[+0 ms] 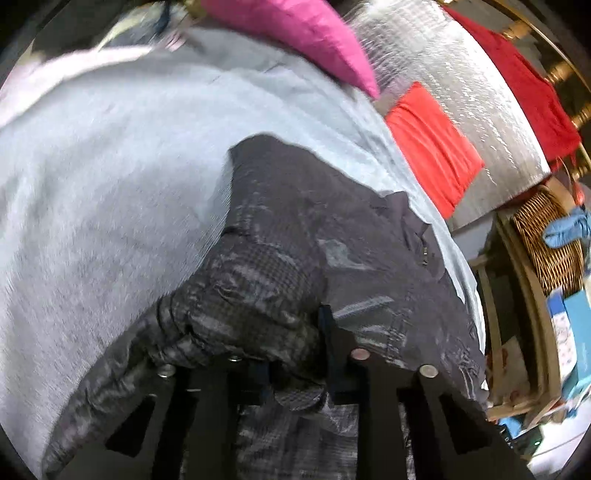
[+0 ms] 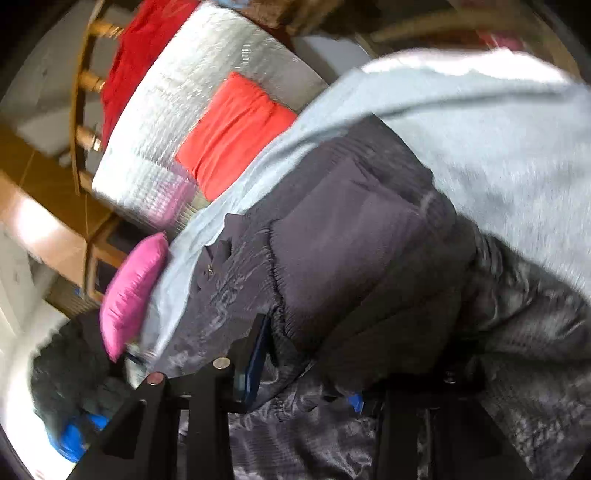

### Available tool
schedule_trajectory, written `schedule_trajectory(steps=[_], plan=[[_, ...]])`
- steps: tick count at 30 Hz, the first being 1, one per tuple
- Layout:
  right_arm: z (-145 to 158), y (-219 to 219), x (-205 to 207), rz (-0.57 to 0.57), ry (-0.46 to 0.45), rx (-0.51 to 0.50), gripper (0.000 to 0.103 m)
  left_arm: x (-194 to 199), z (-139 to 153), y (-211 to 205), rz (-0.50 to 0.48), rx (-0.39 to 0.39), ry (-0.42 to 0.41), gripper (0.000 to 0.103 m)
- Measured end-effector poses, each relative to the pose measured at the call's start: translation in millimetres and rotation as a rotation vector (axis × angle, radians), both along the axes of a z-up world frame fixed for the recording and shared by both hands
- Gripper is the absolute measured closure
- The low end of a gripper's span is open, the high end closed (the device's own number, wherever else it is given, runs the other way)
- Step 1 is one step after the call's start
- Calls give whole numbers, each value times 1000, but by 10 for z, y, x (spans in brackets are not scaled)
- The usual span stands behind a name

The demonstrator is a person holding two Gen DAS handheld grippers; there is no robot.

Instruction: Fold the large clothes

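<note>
A dark grey patterned jacket (image 1: 295, 229) lies crumpled on a pale blue-grey sheet (image 1: 110, 166). In the left wrist view my left gripper (image 1: 280, 343) is shut on a bunched fold of the jacket, and fabric bulges over both fingers. In the right wrist view the jacket (image 2: 351, 236) shows a plain purple-grey panel with a gathered seam. My right gripper (image 2: 310, 362) is closed on the jacket's near edge. Cloth fills the gap between its fingers and hides the right fingertip. Both views are motion-blurred.
A pink cushion (image 1: 306, 33) rests on the sheet's far edge. Beyond it a folded orange-red cloth (image 1: 432, 144) lies on a silver quilted mat (image 1: 461, 74), with a red garment (image 1: 524, 85) over a wooden rail. A wicker basket (image 1: 546, 240) and boxes stand at the right.
</note>
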State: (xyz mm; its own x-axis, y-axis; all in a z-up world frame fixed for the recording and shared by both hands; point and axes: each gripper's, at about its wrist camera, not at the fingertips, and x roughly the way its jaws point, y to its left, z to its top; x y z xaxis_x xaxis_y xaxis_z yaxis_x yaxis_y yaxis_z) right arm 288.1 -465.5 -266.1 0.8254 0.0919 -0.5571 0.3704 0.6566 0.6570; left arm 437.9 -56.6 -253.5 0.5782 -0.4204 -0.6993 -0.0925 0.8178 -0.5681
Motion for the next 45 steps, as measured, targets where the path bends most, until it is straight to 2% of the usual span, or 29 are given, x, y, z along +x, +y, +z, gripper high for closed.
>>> schedule_trajectory(steps=[4,5,7,9,10,12,15,16,17,18,19,20,23,29,32,38,45], plan=[[275,77,-192,-27,-63,-94,68,-51,175,17,-34,-18,-60,88],[384,137,-253,-30,-86,-154,68,-93,238,17,-45,-6,-85,88],[435,197,-271,-25,-92,-184,68,-139,313,-24,-60,34,-117,88],[316,188,-233,-11,-34,-166,68,-119,259,4,-69,51,-90,88],[230,163,-199,-5,3,-142,68,-81,205,-11,-77,67,-64,83],[46,79,-128,6,62,-59,68,14,2,-73,-106,129,29,77],[26,21,-134,23,58,-7,65,2,-78,-81,-121,121,55,70],[46,5,-163,31,66,14,61,-19,-57,-82,-132,135,64,60],[59,-19,-207,34,72,33,36,-77,-8,-72,-150,145,65,56],[92,-38,-310,34,59,65,26,-128,33,-66,-158,149,54,50],[117,-45,-387,30,44,72,21,-208,102,-47,-168,160,31,48],[160,-45,-520,22,38,62,21,-263,152,-34,-173,173,20,42],[231,-2,-828,25,14,17,21,-557,312,29,-165,253,-54,35],[612,312,-1468,80,-48,-260,21,-1254,487,196,-152,399,-176,30],[781,452,-1743,106,-96,-321,21,-1584,614,239,-133,466,-251,21],[1136,614,-2201,126,-164,-398,21,-2178,997,266,-109,604,-384,20],[1403,745,-2567,160,-199,-449,21,-2632,1360,249,-103,661,-495,16]])
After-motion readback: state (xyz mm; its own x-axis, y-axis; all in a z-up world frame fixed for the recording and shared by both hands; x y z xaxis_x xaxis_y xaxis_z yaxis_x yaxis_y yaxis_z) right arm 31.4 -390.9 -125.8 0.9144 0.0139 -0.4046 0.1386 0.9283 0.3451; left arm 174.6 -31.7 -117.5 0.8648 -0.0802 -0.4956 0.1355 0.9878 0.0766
